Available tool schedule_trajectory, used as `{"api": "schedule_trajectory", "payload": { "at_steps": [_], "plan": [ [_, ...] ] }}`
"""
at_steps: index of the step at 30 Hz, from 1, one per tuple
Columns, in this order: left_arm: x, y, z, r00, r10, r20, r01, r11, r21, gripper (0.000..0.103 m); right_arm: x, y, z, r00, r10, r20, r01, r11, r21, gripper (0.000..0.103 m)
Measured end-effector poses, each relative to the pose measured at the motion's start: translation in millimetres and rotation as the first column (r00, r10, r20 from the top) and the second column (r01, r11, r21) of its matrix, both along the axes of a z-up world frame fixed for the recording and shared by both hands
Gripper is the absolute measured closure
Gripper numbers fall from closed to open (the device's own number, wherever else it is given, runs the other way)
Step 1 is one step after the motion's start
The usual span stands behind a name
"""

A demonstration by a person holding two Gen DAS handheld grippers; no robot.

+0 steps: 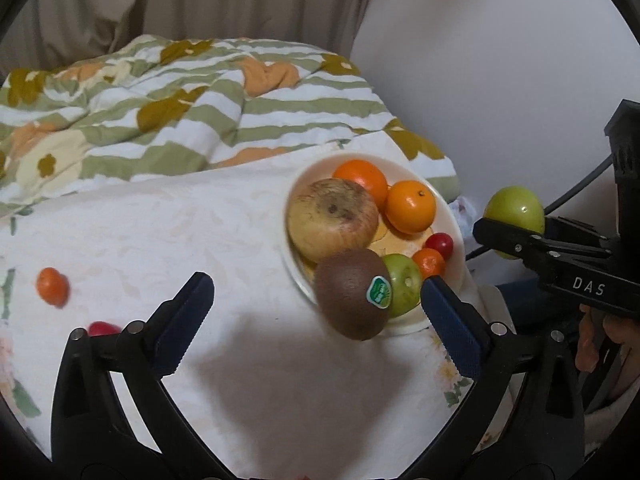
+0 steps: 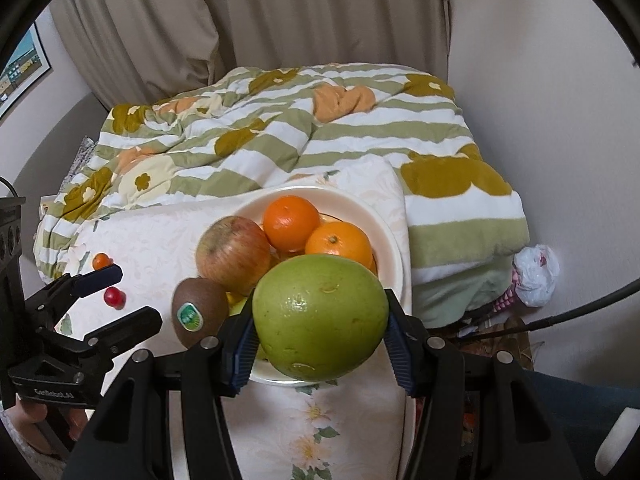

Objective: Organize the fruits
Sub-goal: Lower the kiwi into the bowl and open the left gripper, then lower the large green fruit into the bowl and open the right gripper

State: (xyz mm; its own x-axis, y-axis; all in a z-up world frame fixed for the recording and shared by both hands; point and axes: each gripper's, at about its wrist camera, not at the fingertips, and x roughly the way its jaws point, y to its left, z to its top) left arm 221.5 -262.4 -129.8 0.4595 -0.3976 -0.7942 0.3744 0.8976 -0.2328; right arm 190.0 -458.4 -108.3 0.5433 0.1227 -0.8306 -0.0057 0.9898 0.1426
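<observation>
White floral cloth (image 2: 320, 420), striped flowered quilt (image 2: 280, 136), beige curtain (image 2: 280, 8)

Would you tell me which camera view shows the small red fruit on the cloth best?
The right wrist view: the small red fruit lies whole and unobstructed on the cloth. In the left wrist view, it is partly hidden behind the left gripper's linkage.

Soft, dim indoor light, faint shadows, slight blur, and strong fisheye bending with dark corners.
</observation>
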Motion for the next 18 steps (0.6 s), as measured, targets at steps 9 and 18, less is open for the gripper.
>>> {"api": "schedule_trajectory", "payload": {
  "at_steps": [9, 18],
  "plan": [
    [-15, 19, 21, 0.997, 0.032, 0.068, -0.040, 0.991, 0.126, 0.000, 12, 10, -6, 0.999, 0.035, -0.006, -0.035, 0.999, 0.037, 0.051],
    [-30, 41, 24, 0.993, 0.089, 0.078, -0.102, 0.977, 0.188, 0.000, 25, 13, -36, 0.998, 0.066, -0.013, -0.066, 0.997, 0.048, 0.051]
  ]
}}
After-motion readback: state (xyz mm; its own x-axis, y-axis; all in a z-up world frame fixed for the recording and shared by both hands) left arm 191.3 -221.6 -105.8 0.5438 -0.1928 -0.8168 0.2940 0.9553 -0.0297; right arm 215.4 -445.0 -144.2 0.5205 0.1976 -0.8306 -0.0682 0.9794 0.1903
